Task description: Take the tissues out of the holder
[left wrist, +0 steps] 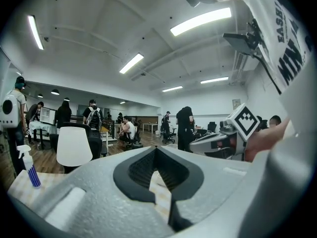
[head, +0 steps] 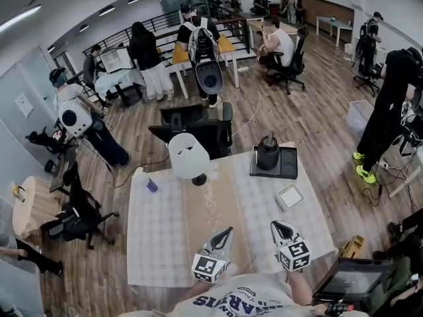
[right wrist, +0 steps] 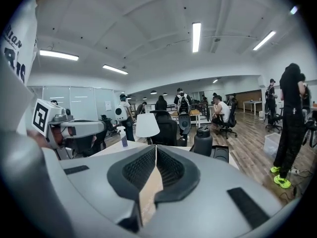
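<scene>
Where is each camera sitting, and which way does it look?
Head view: on the person's head, facing down at the table; shows left tool, right tool, shirt.
Left gripper view: rides the left tool, looks along its shut jaws; right tool shows beside.
Right gripper view: rides the right tool, faces the black bottle; left tool shows.
Shared: all see the spray bottle.

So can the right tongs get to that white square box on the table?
Probably yes. The white square box lies just ahead of the right tongs, with only bare tablecloth between them. The tongs are shut, though, so they would have to open first.
</scene>
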Demonstrator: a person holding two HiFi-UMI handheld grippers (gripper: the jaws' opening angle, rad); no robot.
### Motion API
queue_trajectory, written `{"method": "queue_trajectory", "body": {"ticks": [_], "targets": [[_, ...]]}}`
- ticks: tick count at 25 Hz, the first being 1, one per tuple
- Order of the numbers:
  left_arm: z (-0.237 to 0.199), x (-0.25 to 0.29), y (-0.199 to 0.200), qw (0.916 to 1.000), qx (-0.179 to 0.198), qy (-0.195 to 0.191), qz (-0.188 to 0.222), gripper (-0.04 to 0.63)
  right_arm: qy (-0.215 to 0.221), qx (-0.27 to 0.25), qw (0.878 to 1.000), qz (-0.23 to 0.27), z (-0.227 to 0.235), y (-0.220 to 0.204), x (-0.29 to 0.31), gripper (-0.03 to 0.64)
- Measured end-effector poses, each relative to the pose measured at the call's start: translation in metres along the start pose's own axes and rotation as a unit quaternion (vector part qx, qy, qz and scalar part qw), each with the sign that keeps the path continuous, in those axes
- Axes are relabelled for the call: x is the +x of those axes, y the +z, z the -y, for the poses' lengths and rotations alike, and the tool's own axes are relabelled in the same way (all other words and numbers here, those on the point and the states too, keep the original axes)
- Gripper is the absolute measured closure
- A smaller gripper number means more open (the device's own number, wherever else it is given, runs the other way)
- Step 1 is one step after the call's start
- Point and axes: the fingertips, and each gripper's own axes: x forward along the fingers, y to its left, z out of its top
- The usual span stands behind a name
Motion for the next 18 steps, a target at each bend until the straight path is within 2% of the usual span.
{"method": "queue_trajectory", "body": {"ticks": [6, 11, 14, 18], "targets": [[-0.003, -0.005, 0.001, 0.9999, -0.001, 0.015, -0.005, 0.592, -0.012, -0.026, 0.999, -0.041, 0.043, -0.004, 0.012, 0.606], [-0.007, -0.012, -0.001, 0.9993, -0.007, 0.035, -0.009, 0.592, -0.058, -0.055, 0.994, -0.072, 0.104, -0.004, 0.021, 0.592], [-0.011, -0.013, -0.006, 0.9988, -0.009, 0.045, -0.016, 0.592, -0.074, -0.061, 0.991, -0.095, 0.136, -0.011, 0.034, 0.536], [-0.015, -0.017, -0.009, 0.9982, -0.01, 0.057, -0.017, 0.592, -0.097, -0.097, 0.982, -0.13, 0.169, -0.032, 0.055, 0.447]]}}
